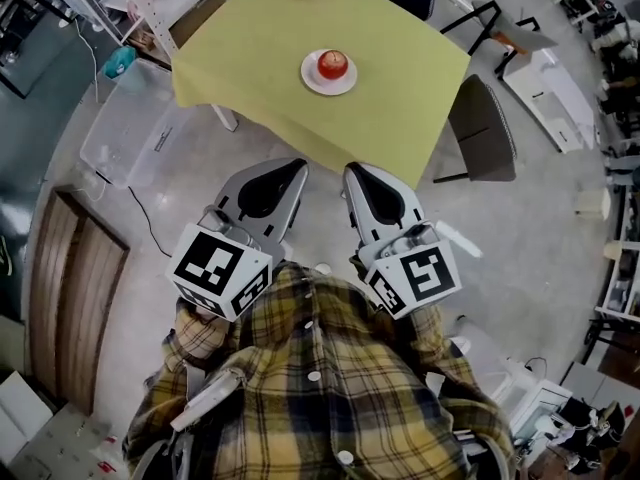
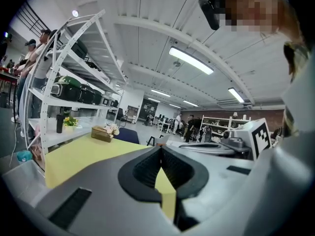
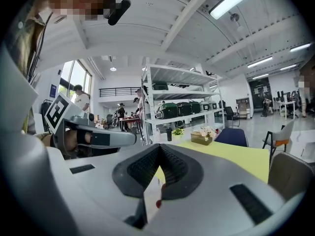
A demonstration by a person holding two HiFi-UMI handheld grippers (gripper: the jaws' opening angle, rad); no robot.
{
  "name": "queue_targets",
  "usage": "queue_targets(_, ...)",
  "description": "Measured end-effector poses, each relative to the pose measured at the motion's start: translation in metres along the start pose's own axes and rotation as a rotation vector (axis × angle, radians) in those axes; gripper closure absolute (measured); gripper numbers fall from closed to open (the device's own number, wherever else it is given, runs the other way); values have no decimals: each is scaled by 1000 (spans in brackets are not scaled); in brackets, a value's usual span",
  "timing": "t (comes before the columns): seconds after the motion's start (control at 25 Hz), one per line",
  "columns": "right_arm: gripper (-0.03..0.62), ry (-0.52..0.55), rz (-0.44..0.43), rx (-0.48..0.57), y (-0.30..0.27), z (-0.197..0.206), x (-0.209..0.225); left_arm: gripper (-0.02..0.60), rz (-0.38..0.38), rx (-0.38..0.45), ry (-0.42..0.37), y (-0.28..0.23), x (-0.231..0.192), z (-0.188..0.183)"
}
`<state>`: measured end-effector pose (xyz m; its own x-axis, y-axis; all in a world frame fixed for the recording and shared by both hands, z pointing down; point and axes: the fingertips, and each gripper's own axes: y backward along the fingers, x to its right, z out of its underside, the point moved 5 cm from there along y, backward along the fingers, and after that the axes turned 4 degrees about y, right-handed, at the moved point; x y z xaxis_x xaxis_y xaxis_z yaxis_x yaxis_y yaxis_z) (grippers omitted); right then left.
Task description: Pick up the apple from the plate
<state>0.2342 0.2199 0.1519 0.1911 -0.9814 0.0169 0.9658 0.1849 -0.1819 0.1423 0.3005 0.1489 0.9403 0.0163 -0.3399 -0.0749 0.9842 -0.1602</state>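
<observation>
A red apple [image 1: 332, 64] sits on a small white plate [image 1: 312, 80] in the middle of a table under a yellow-green cloth [image 1: 400, 98]. Both grippers hang over the floor short of the table's near edge, side by side and well apart from the apple. The left gripper [image 1: 299, 166] has its jaw tips together with nothing between them; in its own view the left gripper [image 2: 160, 148] shows only yellow cloth below the tips. The right gripper [image 1: 351, 169] is shut and empty too. In the right gripper view, a red sliver shows through the gap below the right gripper [image 3: 160, 147].
A grey chair [image 1: 482, 128] stands at the table's right side and a clear plastic bin [image 1: 125, 138] lies on the floor to its left. A tissue box with flowers [image 3: 203, 137] sits at the table's far edge. White shelving [image 2: 74, 73] stands behind the table. People stand in the background.
</observation>
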Motion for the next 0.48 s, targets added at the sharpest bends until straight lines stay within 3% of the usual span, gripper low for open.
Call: queue_targets(0.48, 597, -45, 125, -55, -73, 5, 4, 574, 58, -64, 28, -9, -88, -11)
